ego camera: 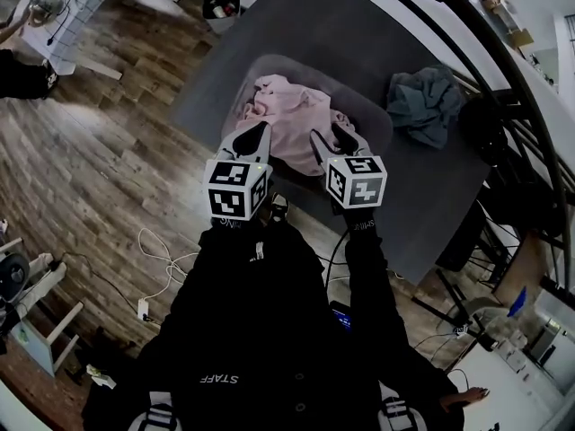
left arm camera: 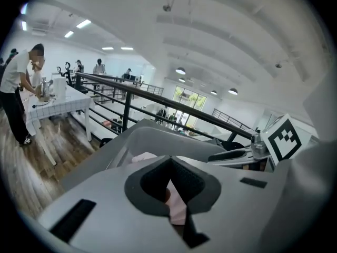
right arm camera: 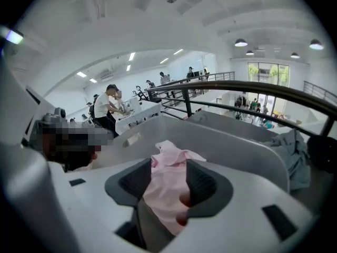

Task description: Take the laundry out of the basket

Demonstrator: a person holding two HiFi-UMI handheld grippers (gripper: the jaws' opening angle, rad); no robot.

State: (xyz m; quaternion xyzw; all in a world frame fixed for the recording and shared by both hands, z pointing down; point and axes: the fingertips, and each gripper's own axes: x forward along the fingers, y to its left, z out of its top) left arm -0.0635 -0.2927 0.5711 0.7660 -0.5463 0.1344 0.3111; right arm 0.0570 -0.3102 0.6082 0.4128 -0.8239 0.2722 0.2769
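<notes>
A pink garment (ego camera: 292, 115) lies heaped in a grey basket (ego camera: 310, 65) on the dark table (ego camera: 269, 25). Both grippers reach over the basket's near rim. My left gripper (ego camera: 259, 128) has its tips together on the garment's left side. In the left gripper view, the left gripper (left arm camera: 168, 159) shows its pads meeting at the tip, with pink cloth (left arm camera: 179, 207) caught behind them. My right gripper (ego camera: 331, 137) stands with its jaws apart. In the right gripper view, the right gripper (right arm camera: 168, 165) has the pink garment (right arm camera: 171, 152) lying loosely in the gap between its pads.
A grey-blue garment (ego camera: 424, 101) lies bunched on the table to the right of the basket. A black railing (ego camera: 503, 70) runs behind the table. Cables (ego camera: 162, 259) trail over the wooden floor at the left. People stand at a white table (left arm camera: 58, 101) in the distance.
</notes>
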